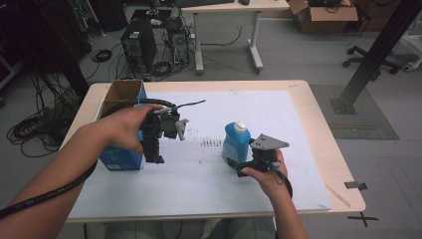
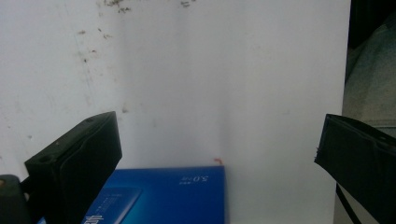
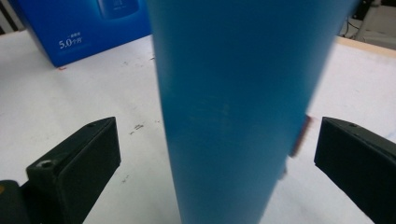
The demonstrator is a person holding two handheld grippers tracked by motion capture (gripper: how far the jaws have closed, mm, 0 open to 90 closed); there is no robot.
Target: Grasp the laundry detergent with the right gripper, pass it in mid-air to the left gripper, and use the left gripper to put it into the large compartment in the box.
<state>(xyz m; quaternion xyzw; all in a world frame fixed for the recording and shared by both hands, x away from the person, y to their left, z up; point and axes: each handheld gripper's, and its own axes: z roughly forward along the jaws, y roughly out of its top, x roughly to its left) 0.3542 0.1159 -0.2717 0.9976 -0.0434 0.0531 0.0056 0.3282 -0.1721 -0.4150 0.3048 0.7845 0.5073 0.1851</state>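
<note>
Blue bottle (image 1: pixel 235 143) with white cap stands upright on the white mat (image 1: pixel 298 149), directly ahead of my right gripper (image 1: pixel 242 167) in the high view; the jaws sit low at the bottle's base. My left gripper (image 1: pixel 153 152) hangs above the mat with its jaws pointing down, just beside the near right corner of the open blue carton (image 1: pixel 122 124), well apart from the bottle. From this height I cannot judge either jaw gap.

Left gripper view: this fills that in. Both jaws of the left gripper (image 2: pixel 217 154) stand wide apart with nothing between them but bare mat (image 2: pixel 210 84). The carton's blue face (image 2: pixel 177 196) with white print lies low in frame, nearer the left jaw. Dark specks mark the mat farther out.

Right gripper view: the bottle (image 3: pixel 233 102) fills the middle as a blue column, standing between the jaws of the right gripper (image 3: pixel 217 154). The jaws are spread wide; mat shows on both sides of the bottle, so neither pad touches it. The carton (image 3: pixel 88 28) sits beyond the left jaw, far side of the mat.
</note>
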